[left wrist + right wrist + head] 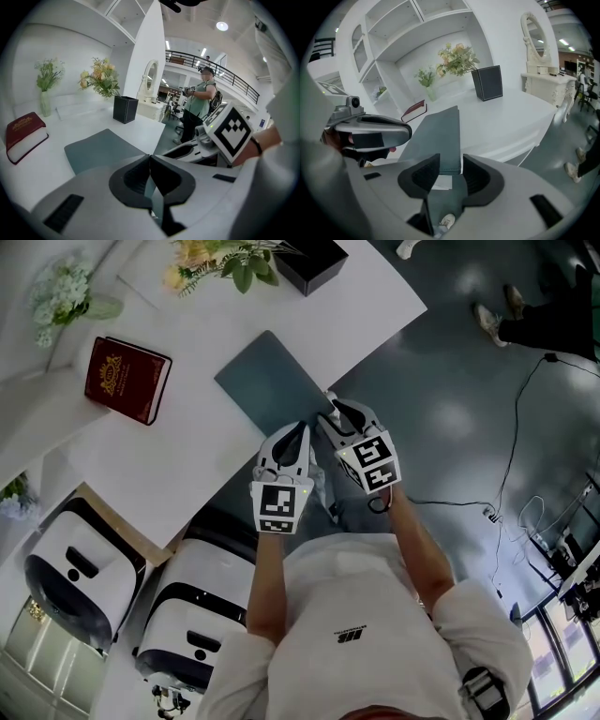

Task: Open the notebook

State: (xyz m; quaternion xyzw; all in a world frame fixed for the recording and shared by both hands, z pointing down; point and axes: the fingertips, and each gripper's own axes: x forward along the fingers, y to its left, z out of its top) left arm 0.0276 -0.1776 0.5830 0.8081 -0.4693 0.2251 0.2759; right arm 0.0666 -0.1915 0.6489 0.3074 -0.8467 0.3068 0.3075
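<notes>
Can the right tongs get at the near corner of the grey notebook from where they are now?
Probably yes. The right tongs stand open with the near corner of the grey notebook between their jaws, and nothing blocks the way. The shut left tongs sit alongside, off the cover.

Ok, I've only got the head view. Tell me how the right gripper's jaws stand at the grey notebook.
Observer: Right gripper view: the right gripper's jaws stand apart, the closed grey notebook's near end showing in the gap, not clamped.
Operator: Now the left one.
Observer: The left gripper's jaws are together, nothing between them.
Operator: Report anyone nearby.
Observer: The left gripper view shows a person in a green top standing past the table's end.
</notes>
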